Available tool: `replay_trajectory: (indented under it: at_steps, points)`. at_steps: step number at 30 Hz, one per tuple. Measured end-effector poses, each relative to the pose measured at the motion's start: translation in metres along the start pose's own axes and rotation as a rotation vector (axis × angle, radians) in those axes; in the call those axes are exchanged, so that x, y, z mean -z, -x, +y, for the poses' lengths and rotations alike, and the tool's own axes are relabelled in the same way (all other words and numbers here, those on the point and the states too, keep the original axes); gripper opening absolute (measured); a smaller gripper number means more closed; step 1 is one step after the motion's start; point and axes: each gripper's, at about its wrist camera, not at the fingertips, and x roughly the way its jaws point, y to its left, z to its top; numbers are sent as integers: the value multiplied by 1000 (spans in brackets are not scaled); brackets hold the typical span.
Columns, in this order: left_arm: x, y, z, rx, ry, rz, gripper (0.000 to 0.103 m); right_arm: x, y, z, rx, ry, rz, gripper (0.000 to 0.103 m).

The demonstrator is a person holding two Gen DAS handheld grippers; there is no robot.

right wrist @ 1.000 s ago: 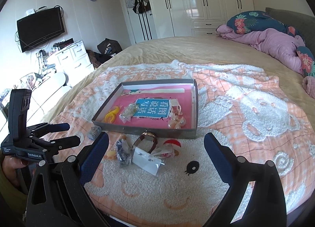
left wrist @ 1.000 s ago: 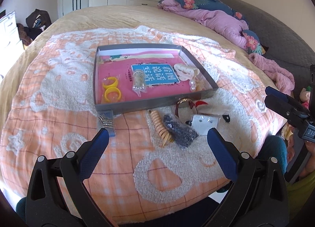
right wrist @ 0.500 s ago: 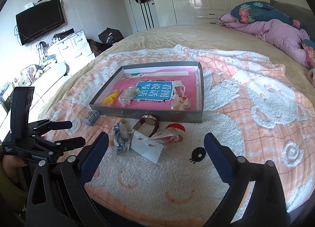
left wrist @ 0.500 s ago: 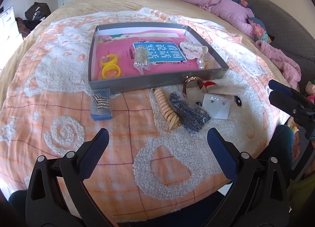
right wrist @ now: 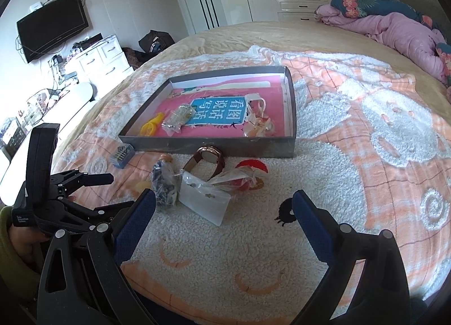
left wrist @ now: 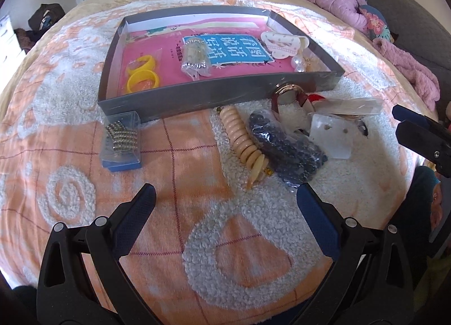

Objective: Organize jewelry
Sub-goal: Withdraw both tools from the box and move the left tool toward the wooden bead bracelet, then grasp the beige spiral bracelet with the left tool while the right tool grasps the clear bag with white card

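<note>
Here we hold both tools above a bed strewn with jewelry. Our left gripper (left wrist: 225, 198) has its blue-padded fingers (left wrist: 138, 212) spread wide with nothing between them, poised over the orange-and-white blanket (left wrist: 84, 156). Our right gripper (right wrist: 224, 213) is likewise fully spread and holds nothing, hanging over the fluffy white patch of that blanket.

Just ahead of the left gripper lies a loose cluster: a cream disc-bead bracelet (left wrist: 246, 143), touching a bag of dark beads (left wrist: 287, 146) at its right, then a clear bag of stud earrings (left wrist: 332, 135) and a brown-strapped watch (left wrist: 287, 94) leaning against the tray's front wall. A red piece (right wrist: 252, 168) sits beside the watch. Well to the left, apart from the cluster, a small clear box of metallic beads (left wrist: 122, 140) rests on its blue base, near the tray's front corner.

Beyond them stands the gray tray (left wrist: 197, 98), its floor lined pink. Inside we see two yellow rings (left wrist: 142, 77) at the left, a bagged silver chain (left wrist: 194, 59) in the middle, and a white hair clip (left wrist: 283, 43) with pearl pieces (left wrist: 300, 64) at the right.

A purple quilt (right wrist: 394, 29) is heaped at the far side of the bed.
</note>
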Motion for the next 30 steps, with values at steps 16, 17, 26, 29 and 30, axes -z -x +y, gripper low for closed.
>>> replay_trajectory:
  at_steps: [16,17,26,29,30]
  points:
    - [-20,-20,-1,-21,-6,-10,67,0,-32,-17,21,-54,30,97]
    - [-21,-21,-1,-21,-11,-12,65,-1,-33,-17,22,-56,30,97]
    - [-18,-16,6,-19,-9,-17,52,-6,-49,-21,30,-49,43,97]
    - [-15,-12,15,-20,18,-17,51,-7,-59,-23,22,-44,50,92]
    - [-15,-11,18,-10,32,-19,51,-8,-61,-23,8,-39,51,83]
